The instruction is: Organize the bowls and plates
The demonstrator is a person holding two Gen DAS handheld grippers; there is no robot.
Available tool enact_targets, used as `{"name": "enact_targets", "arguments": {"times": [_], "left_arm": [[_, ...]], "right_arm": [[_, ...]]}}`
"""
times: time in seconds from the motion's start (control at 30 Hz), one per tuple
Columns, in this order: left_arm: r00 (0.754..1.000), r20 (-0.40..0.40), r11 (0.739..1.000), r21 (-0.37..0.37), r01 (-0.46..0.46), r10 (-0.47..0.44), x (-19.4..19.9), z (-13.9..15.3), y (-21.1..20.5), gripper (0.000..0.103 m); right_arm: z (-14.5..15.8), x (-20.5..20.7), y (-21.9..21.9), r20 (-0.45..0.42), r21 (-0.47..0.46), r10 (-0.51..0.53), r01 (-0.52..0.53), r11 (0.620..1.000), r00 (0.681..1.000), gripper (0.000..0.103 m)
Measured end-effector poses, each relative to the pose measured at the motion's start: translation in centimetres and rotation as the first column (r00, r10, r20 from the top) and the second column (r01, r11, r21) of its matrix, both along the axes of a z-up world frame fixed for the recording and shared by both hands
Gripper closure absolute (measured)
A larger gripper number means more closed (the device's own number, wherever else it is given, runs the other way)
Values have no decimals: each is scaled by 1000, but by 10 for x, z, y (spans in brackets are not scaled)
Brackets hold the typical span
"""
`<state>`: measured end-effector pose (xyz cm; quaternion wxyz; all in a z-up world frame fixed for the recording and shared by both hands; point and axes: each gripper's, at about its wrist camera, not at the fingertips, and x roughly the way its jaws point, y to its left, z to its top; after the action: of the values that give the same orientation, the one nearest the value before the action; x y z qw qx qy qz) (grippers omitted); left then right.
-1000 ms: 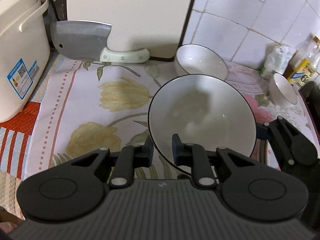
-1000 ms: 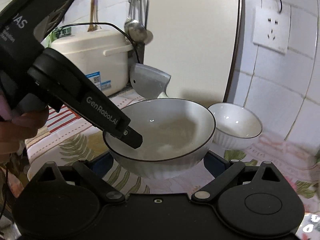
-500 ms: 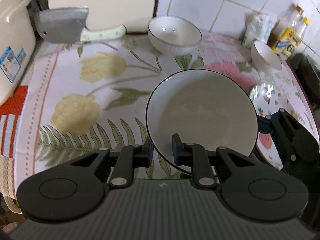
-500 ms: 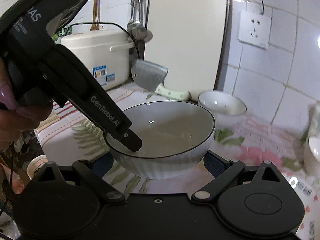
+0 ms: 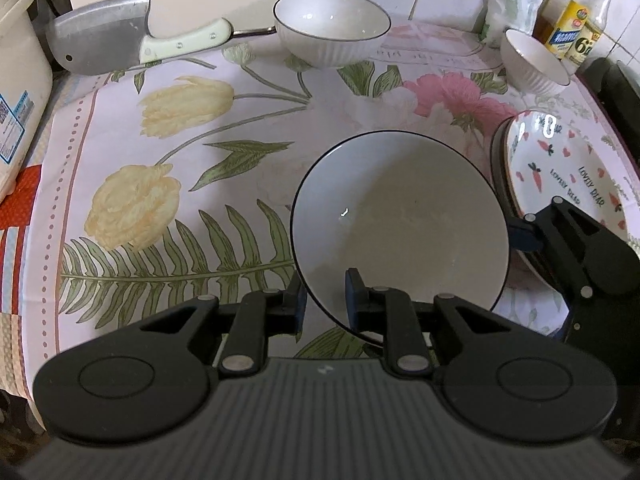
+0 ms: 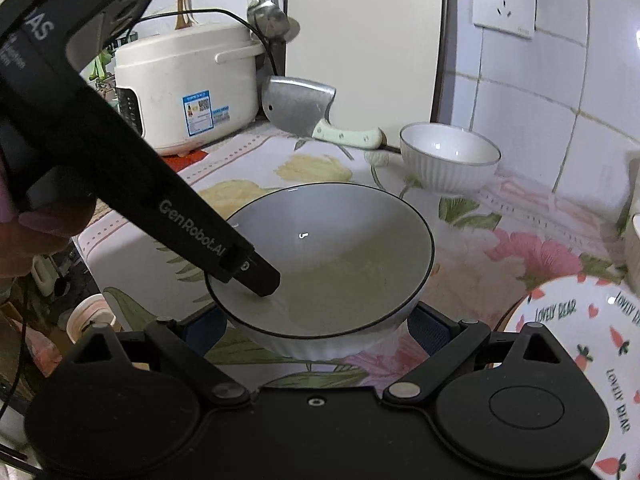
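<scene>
Two grippers on one wide white bowl with a thin dark rim [image 5: 400, 220], held clear above the floral tablecloth [image 5: 160, 152]. Left gripper [image 5: 326, 300]: jaws pinched on the bowl's near rim, one blue pad [image 5: 354, 292] inside, the other outside under the wall. From the right wrist view the same black finger [image 6: 256, 276] dips into the bowl at its left edge. Right gripper [image 6: 316, 324]: jaws spread wide around the bowl's ribbed base, blue pads at both sides of it. They look pressed against the wall, though the contact itself is partly hidden by the bowl. A hand [image 6: 36, 220] shows at the left edge of the right wrist view, behind the left gripper's body (blurred).

Bowl sits level, mouth up, empty.

Just right of the bowl: a shallow white plate printed with carrots, hearts and "LOVELY BEAR" lettering [image 5: 568, 168], lying on the cloth with a dark rim under it. I can't tell whether that is a second plate. The bowl is near it, not over it.

Far side of the cloth: a medium white ribbed bowl [image 5: 332, 28] by the wall, a smaller white ribbed bowl [image 5: 532, 64] to the right, next to yellow-labelled bottles [image 5: 576, 28]. A steel cleaver with a pale handle [image 5: 108, 48] leans at the back, beside a white rice cooker [image 6: 188, 88].
</scene>
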<state>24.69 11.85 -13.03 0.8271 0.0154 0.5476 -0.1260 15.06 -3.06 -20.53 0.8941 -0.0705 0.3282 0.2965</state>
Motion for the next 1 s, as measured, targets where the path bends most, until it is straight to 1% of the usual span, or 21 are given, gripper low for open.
{"name": "enact_targets", "arguments": {"times": [0.1, 0.17, 0.23, 0.33, 0.43, 0.6, 0.63, 0.7, 0.73, 0.77, 0.83, 0.87, 0.93, 1.0], "left_arm": [[999, -42, 1000, 11, -22, 22, 4, -9, -2, 85], [997, -67, 999, 3, -43, 43, 6, -12, -1, 85], [997, -69, 999, 3, -46, 46, 6, -11, -1, 85], [996, -74, 999, 3, -43, 43, 5, -11, -3, 85], [996, -78, 999, 9, -33, 34, 3, -10, -7, 83], [996, -80, 999, 21, -34, 35, 5, -8, -10, 82], [996, -82, 999, 15, -34, 35, 5, -7, -10, 80], [995, -89, 999, 0, -38, 37, 4, -4, -10, 73], [995, -91, 999, -6, -37, 37, 3, -2, -9, 66], [995, -92, 999, -8, -38, 38, 2, 0, -9, 62], [995, -89, 999, -1, -42, 42, 0, 6, -9, 58], [995, -87, 999, 7, -42, 42, -2, 9, -9, 53], [996, -82, 999, 25, -38, 40, -4, 14, -10, 51], [996, -80, 999, 26, -31, 33, -7, 19, -9, 50]], "right_arm": [[-6, 1, 1, -16, -8, 4, -4, 1000, 1000, 4], [-9, 0, 1, -24, -14, 11, -11, 1000, 1000, 4], [-10, -2, 0, -12, -10, 7, -7, 1000, 1000, 4], [-11, -1, -2, -38, 3, -6, 6, 1000, 999, 4], [-5, -2, 0, -44, -44, -5, 3, 999, 999, 4], [-1, -1, -4, -52, -67, 8, -12, 998, 999, 4], [0, -3, -4, -48, -74, 11, -15, 997, 999, 4], [4, -8, -6, -24, -90, 23, -25, 996, 999, 4], [6, -11, -8, -17, -95, 32, -34, 995, 999, 4], [8, -14, -11, -14, -94, 42, -43, 995, 999, 4], [14, -18, -19, -13, -73, 55, -56, 996, 998, 4], [17, -19, -23, -14, -61, 60, -61, 996, 998, 4], [24, -22, -32, -3, -43, 57, -57, 997, 998, 4], [33, -25, -42, 13, -24, 44, -44, 999, 999, 4]]}}
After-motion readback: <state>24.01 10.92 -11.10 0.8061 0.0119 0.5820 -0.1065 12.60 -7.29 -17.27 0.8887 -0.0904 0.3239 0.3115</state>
